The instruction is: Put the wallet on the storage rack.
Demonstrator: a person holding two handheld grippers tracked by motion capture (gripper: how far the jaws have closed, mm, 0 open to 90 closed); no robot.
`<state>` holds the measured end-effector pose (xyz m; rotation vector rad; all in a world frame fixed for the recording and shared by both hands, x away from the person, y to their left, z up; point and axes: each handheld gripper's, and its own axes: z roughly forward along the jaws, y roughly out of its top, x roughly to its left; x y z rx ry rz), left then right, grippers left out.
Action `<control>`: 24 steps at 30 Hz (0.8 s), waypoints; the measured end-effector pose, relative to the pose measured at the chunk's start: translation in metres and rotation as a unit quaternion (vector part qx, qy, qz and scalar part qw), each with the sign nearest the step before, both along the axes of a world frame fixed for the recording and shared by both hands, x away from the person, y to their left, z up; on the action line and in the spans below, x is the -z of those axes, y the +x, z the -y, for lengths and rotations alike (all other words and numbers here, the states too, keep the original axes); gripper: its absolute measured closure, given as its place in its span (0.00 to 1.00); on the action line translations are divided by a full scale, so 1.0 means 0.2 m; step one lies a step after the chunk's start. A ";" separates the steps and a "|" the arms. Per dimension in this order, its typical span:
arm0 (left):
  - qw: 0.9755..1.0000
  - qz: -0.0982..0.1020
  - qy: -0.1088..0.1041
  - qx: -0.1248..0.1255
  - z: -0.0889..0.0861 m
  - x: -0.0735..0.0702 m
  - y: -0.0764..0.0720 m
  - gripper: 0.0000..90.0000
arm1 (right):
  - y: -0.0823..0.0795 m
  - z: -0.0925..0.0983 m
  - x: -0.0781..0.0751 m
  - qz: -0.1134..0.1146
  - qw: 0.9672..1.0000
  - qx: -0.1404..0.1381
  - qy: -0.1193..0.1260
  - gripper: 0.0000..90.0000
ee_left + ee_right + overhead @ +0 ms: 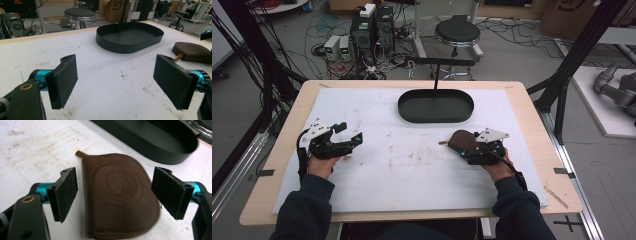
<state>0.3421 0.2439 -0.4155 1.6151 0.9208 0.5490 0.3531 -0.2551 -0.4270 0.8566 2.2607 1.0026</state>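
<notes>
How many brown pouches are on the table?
1. The brown pouch lies flat on the white mat, between the open jaws of the right gripper, near the black tray. No other shows; the tray looks empty.

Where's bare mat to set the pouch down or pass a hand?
Free: mat between left gripper and brown pouch, the strip before the black tray, and the tray's empty floor. Crowded: around right gripper, jaws straddling the pouch.
</notes>
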 end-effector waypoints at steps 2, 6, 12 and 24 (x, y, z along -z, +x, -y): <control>1.000 0.001 0.001 -0.001 0.00 0.00 0.00 0.22 | 0.01 -0.04 0.03 0.001 1.000 -0.012 -0.024 0.23; 1.000 -0.003 -0.001 -0.002 0.00 0.01 0.00 0.22 | 0.03 -0.07 0.08 -0.008 0.997 -0.030 -0.071 0.20; 1.000 -0.007 -0.002 -0.001 0.00 0.01 0.00 0.22 | 0.02 -0.09 0.09 0.011 0.994 -0.031 -0.108 0.28; 1.000 -0.012 -0.006 -0.004 0.00 0.01 0.01 0.23 | 0.01 -0.05 0.02 -0.011 0.997 -0.016 -0.071 0.62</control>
